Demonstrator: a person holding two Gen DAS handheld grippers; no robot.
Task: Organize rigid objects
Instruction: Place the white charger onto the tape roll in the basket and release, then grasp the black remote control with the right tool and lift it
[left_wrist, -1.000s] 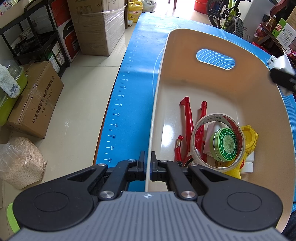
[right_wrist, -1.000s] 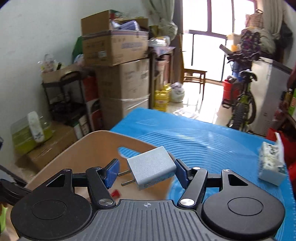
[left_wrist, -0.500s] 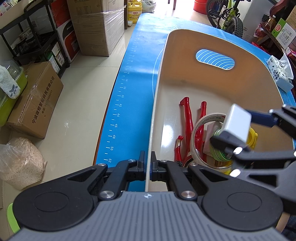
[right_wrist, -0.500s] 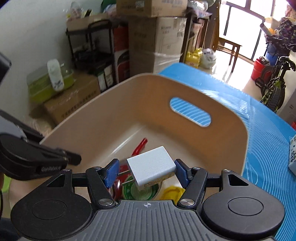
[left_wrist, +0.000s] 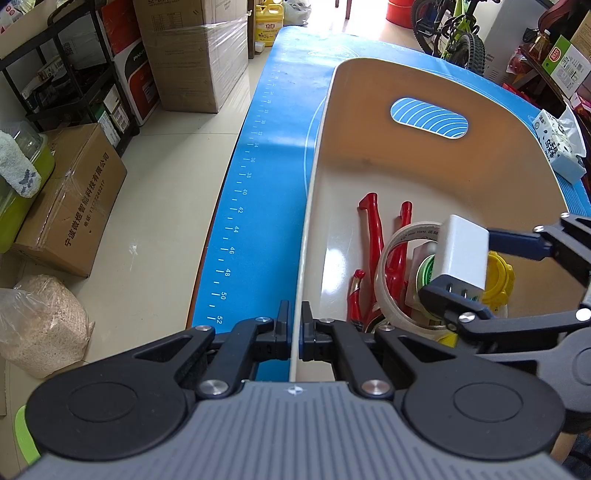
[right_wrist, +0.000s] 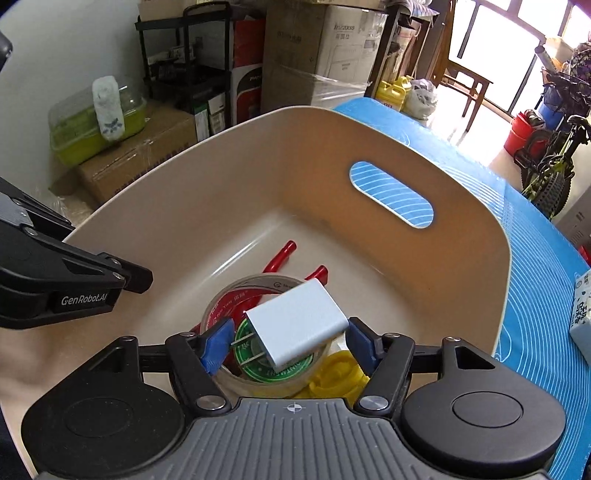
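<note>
The left gripper (left_wrist: 294, 330) is clamped narrow on the near-left rim of the beige bin (left_wrist: 424, 177); the right gripper (right_wrist: 291, 341) holds a white charger (right_wrist: 297, 325). It hangs over the tape roll (right_wrist: 258, 291) at the bin's near end.

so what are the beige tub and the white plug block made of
Beige oval tub: likely moulded plastic, thin wall, glossy floor with glare. White boxy plug block: probably matte hard plastic with two metal prongs, in the right gripper.

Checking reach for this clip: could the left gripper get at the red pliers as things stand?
Probably not: the left gripper is shut on the bin's rim, and the tape roll overlaps part of the pliers.
</note>
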